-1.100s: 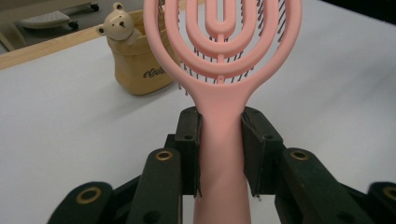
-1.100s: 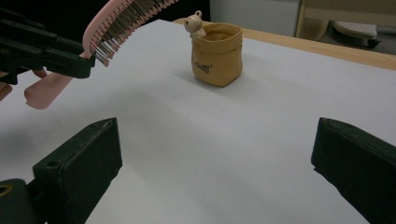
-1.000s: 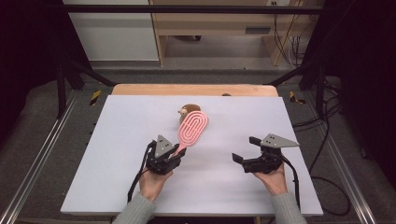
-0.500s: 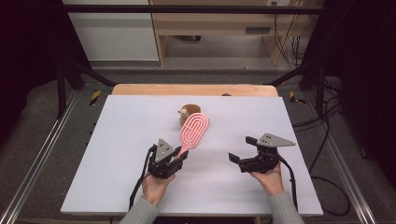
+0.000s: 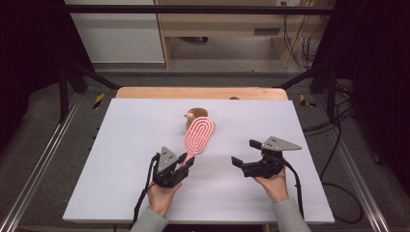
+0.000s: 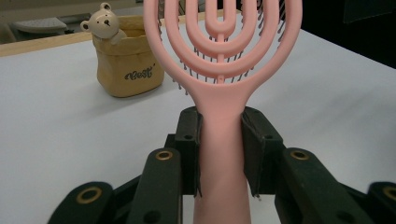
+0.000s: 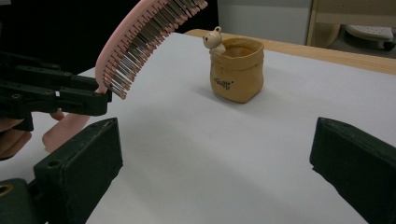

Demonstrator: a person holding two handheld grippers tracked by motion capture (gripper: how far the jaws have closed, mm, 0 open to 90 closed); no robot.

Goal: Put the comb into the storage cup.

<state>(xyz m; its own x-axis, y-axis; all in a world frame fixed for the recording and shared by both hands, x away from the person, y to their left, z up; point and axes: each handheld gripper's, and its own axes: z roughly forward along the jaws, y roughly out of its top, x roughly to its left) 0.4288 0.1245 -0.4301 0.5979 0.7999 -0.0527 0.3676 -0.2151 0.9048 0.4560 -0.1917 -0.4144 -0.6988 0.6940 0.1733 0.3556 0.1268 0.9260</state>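
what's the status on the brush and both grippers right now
Left hand-held gripper shut on pink hairbrush handle, brush lifted. Right hand-held gripper open, holding nothing. Tan bear pouch beyond the brush, nothing between.

Black tongs [image 5: 183, 163] with brass screws, grey sleeves [image 5: 149, 223].

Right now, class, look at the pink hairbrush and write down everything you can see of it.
The pink hairbrush looks like smooth plastic. Its oval head is open, built of nested loops around a central rib, with thin dark bristles on the underside. A flat, straight handle runs down between the jaws of the left gripper, whose pads press on both its sides. It is held off the white table, head raised and tilted, bristles facing down, pointing toward the small tan bag with a bear figure without touching it.
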